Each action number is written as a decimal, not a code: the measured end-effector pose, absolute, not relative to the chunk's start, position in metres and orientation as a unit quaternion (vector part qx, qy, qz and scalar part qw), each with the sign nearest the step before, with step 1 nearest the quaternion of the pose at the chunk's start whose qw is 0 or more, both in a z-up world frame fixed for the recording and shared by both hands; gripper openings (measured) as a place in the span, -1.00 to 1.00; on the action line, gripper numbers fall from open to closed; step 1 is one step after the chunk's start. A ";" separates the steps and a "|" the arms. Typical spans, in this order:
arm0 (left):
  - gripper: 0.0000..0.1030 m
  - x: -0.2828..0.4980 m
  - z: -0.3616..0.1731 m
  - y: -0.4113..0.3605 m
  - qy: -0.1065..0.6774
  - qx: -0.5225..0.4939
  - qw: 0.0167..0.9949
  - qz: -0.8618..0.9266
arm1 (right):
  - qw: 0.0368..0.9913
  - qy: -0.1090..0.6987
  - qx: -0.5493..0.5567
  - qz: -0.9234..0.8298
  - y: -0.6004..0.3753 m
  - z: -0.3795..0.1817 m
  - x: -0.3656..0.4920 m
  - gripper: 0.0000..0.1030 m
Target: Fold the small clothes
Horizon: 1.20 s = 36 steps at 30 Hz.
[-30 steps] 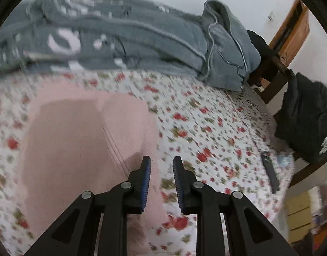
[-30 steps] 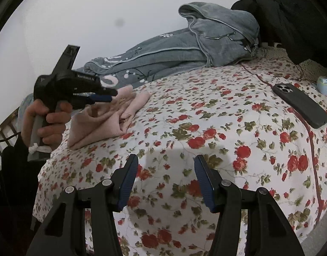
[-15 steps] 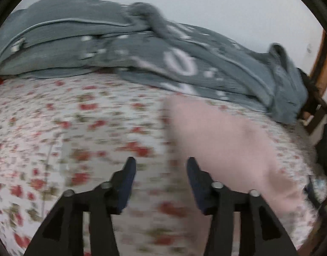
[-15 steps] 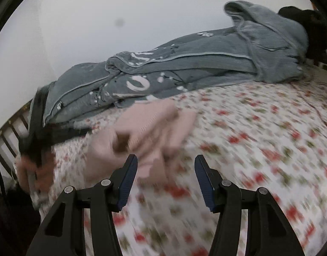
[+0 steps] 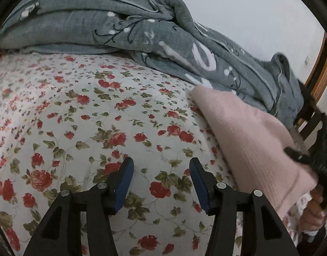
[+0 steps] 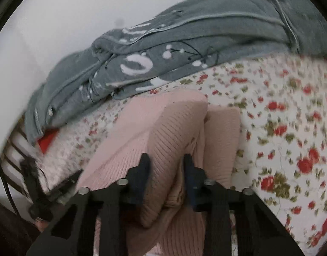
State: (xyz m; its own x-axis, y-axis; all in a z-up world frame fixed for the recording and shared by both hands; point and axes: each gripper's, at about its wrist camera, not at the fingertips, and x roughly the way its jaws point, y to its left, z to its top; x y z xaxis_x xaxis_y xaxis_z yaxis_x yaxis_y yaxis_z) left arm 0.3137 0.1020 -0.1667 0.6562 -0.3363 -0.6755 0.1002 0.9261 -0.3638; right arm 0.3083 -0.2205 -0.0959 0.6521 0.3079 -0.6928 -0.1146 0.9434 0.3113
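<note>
Two grippers over a bed spread with a white sheet printed in red roses [image 5: 82, 115], a rumpled grey-blue quilt with white motifs [image 5: 142, 32] heaped along the wall behind. Left gripper [image 5: 161, 181] held above bare sheet, jaws spread wide, nothing between the blue pads. Right gripper [image 6: 166, 170] straddling a raised ridge of the pale pink ribbed knit garment [image 6: 163, 128], jaws narrowed around the bunched cloth; pads apparently against the fabric, but a firm pinch cannot be told for certain through the blur. Garment lying on the sheet just in front of the quilt, partly doubled over, one thick layer mounded above a flatter panel; in the left wrist view, same pink knit [image 5: 244, 132] stretching off to the right, well clear of the open jaws. Likely light, soft and stretchy: no stiffness to hold a crease, prone to sagging and sliding off smooth pads if caught by a single thin layer. Best taken at a hem or folded edge where the rib is doubled, with a second hold on the opposite corner to keep the panel taut.
</note>
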 end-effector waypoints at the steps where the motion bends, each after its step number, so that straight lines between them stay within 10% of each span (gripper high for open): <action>1: 0.01 0.312 -0.167 0.103 0.395 -0.152 0.897 -0.123 | 0.908 0.388 0.105 0.118 -0.217 -0.092 0.305 -0.67; 10: 0.02 0.311 -0.165 0.102 0.391 -0.151 0.899 -0.127 | 0.913 0.378 0.136 0.072 -0.269 -0.105 0.290 -0.72; 29: 0.14 0.266 -0.122 0.021 0.388 -0.096 0.892 -0.212 | 0.912 0.352 0.169 0.127 -0.254 -0.089 0.213 -0.07; 30: 0.14 0.266 -0.122 0.013 0.391 -0.091 0.890 -0.217 | 0.907 0.360 0.178 0.131 -0.255 -0.093 0.216 -0.10; 32: 0.14 0.265 -0.125 -0.001 0.400 -0.080 0.886 -0.222 | 0.900 0.370 0.184 0.141 -0.254 -0.098 0.222 -0.78; 36: 0.14 0.253 -0.131 -0.007 0.410 -0.077 0.882 -0.220 | 0.932 0.287 0.167 0.144 -0.267 -0.069 0.198 -0.89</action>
